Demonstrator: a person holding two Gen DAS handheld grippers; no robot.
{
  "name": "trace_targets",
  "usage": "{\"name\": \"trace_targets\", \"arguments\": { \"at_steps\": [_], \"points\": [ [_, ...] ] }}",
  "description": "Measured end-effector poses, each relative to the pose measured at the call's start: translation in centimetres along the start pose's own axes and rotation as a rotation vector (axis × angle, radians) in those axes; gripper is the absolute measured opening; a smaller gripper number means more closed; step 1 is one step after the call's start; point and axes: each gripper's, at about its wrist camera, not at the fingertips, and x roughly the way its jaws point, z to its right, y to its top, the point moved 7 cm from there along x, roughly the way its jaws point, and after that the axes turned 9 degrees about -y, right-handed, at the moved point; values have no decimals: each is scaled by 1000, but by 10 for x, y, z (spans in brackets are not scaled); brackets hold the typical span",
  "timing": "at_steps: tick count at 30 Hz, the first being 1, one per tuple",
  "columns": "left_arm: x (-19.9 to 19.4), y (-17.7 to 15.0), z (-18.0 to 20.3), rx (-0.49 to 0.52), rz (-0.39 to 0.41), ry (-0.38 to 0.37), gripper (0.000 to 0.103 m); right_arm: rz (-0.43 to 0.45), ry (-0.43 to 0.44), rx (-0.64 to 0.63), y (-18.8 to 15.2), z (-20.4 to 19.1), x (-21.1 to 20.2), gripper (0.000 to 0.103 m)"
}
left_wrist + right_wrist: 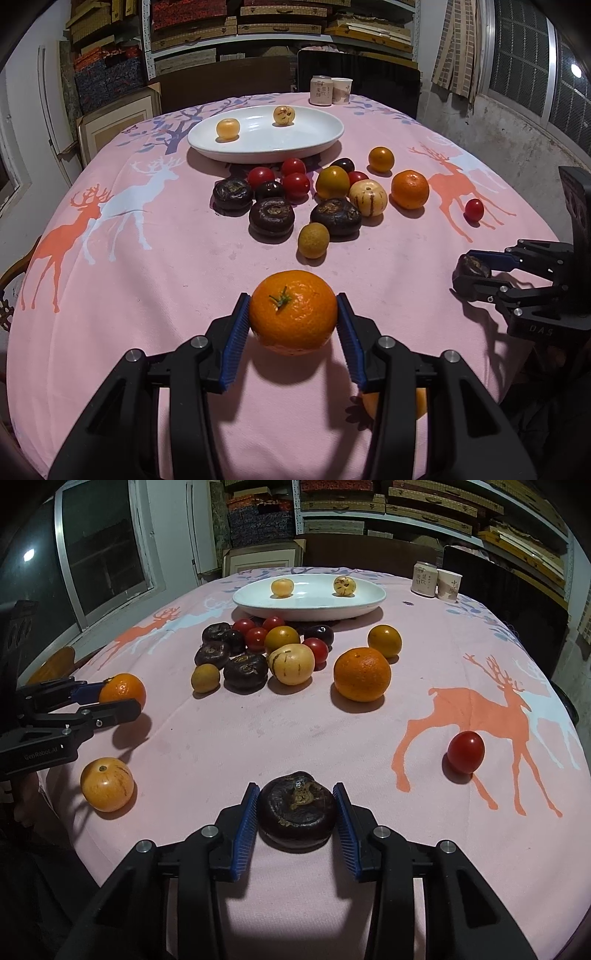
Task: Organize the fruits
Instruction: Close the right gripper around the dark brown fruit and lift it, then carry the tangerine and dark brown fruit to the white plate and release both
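My left gripper (292,298) is shut on an orange mandarin (293,317), held just above the pink cloth over its own shadow; the right wrist view shows this gripper (114,699) at the left. My right gripper (295,788) is shut on a dark brown flattened fruit (297,814), its blue pads against both sides; in the left wrist view this gripper (471,275) sits at the right edge. A white oval plate (314,147) at the far side holds two yellow fruits. A heap of mixed fruit (295,199) lies in front of the plate.
A can (320,90) and a paper cup (341,90) stand at the table's far edge. A lone cherry tomato (466,752) lies right of my right gripper, and a striped orange fruit (107,784) lies near the front left edge. Shelves and chairs stand behind.
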Motion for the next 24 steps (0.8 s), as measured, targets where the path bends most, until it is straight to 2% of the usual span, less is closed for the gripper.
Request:
{"name": "trace_targets", "arguments": {
  "at_steps": [19, 24],
  "points": [
    [-2, 6, -2, -6, 9, -1, 45, -6, 26, 25, 1, 2, 2, 41],
    [5, 26, -12, -10, -7, -25, 45, -17, 71, 41, 27, 8, 4, 41]
  ]
}}
